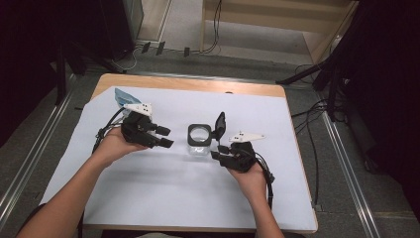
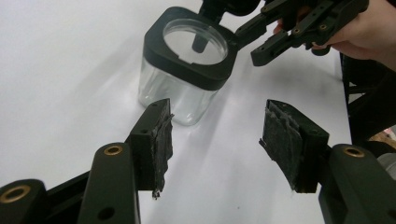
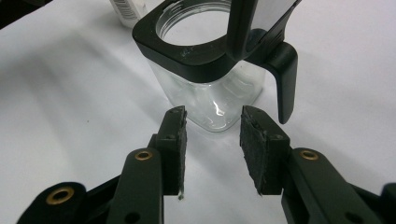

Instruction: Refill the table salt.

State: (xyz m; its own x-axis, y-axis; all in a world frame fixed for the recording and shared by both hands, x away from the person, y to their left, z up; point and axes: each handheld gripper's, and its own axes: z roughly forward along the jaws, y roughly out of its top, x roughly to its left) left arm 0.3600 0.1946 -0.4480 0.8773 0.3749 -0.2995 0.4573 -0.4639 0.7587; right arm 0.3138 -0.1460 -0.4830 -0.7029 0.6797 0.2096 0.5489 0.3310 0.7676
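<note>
A clear square jar (image 1: pixel 199 141) with a black collar stands in the middle of the white sheet, its hinged black lid (image 1: pixel 219 125) flipped up on the right side. My left gripper (image 1: pixel 167 137) hovers a little to the jar's left, jaws pointing at it and open with nothing between them. In the left gripper view the jar (image 2: pixel 184 60) sits just beyond my left gripper (image 2: pixel 217 126), with the right gripper (image 2: pixel 245 46) behind it. My right gripper (image 1: pixel 218 151) is at the jar's near right corner, open and empty. In the right gripper view, my right gripper (image 3: pixel 212 130) faces the jar's glass wall (image 3: pixel 215 98).
A white sheet (image 1: pixel 163 198) covers the wooden table (image 1: pixel 188 83). A blue and white packet (image 1: pixel 121 96) lies at the far left corner, behind the left hand. A white barcoded item (image 3: pixel 126 11) shows past the jar. Cables trail on the floor beyond the table.
</note>
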